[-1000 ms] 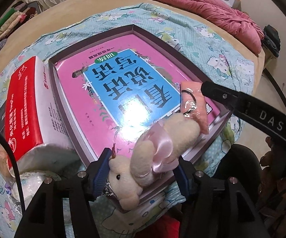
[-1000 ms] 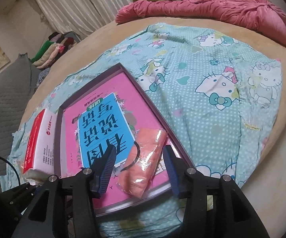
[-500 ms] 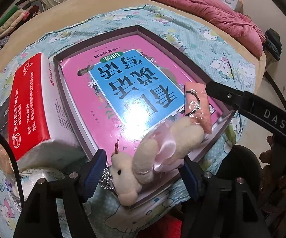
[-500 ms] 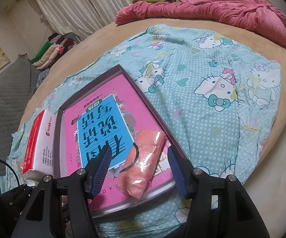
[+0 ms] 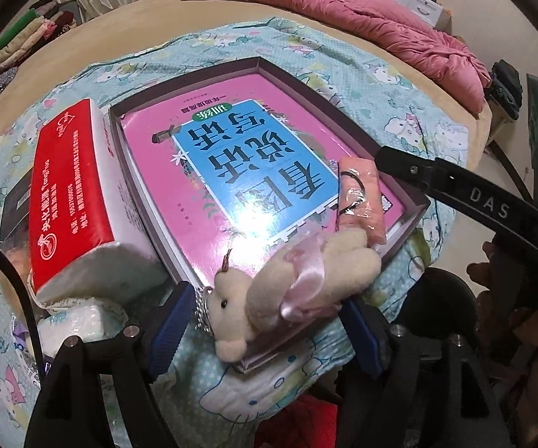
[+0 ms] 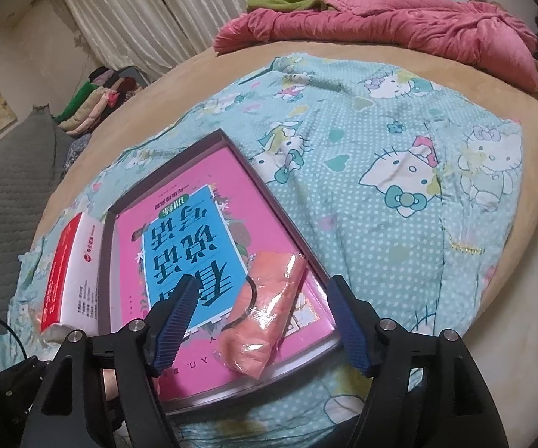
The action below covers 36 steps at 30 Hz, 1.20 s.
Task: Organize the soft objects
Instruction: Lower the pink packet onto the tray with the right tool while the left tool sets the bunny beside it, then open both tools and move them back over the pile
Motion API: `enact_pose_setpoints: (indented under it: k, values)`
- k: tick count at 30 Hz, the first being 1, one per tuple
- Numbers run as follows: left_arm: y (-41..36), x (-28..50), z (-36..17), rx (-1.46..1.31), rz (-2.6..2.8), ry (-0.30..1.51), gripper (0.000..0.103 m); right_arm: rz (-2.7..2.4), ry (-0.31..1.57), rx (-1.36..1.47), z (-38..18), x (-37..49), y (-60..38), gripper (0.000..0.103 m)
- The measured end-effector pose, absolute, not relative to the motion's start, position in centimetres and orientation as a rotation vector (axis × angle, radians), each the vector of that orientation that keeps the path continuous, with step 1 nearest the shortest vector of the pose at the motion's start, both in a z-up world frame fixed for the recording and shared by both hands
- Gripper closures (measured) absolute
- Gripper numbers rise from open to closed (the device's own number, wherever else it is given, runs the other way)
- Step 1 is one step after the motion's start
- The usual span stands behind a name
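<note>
Lying across the near rim of the shallow box [image 5: 347, 119], the plush bear [image 5: 287, 283] sat between the spread fingers of the left gripper [image 5: 265, 321], untouched. The right gripper [image 6: 261, 321] hung with jaws apart above the wrapped pink cloth [image 6: 269, 306], which rested on the pink book [image 6: 194, 224] beside the tissue pack [image 5: 71, 201]

Fuzzy plush bear [image 5: 291, 280] with satin ribbon, glossy book cover [image 5: 231, 171], crinkly clear-wrapped towel [image 6: 265, 313].

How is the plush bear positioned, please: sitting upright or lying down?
Lying down: the bear sprawls on its side across the tray rim, head hanging off.
</note>
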<state>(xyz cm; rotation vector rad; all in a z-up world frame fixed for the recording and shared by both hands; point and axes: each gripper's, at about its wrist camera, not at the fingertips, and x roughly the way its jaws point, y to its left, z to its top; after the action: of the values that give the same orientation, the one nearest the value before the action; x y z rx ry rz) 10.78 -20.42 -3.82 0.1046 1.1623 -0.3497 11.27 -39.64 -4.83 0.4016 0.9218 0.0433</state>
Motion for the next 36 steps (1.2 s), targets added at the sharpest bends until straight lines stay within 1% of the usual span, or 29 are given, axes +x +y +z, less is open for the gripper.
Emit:
enact_pose_setpoints:
  k: [15,21,25,28,36]
  values:
    - [-19.6,11.3,-2.4,0.079,-0.325,1.127,0.024,0.048,0.893,0.393,-4.3,11.1,-39.7,0.029]
    - [-18.8,11.0,-1.9,0.058,-0.312,1.114,0.023,0.076,0.864,0.373,-3.7,11.0,-39.1,0.027]
    - [-18.0,10.4,-0.8,0.053,-0.286,1.079,0.023,0.105,0.829,0.348,-2.9,10.6,-38.4,0.027]
    - [-17.1,9.9,0.1,0.051,-0.257,1.052,0.023,0.122,0.793,0.324,-1.8,10.3,-37.7,0.023]
    - [-15.2,8.6,1.9,0.057,-0.205,1.003,0.023,0.143,0.754,0.268,0.2,9.5,-35.7,0.022]
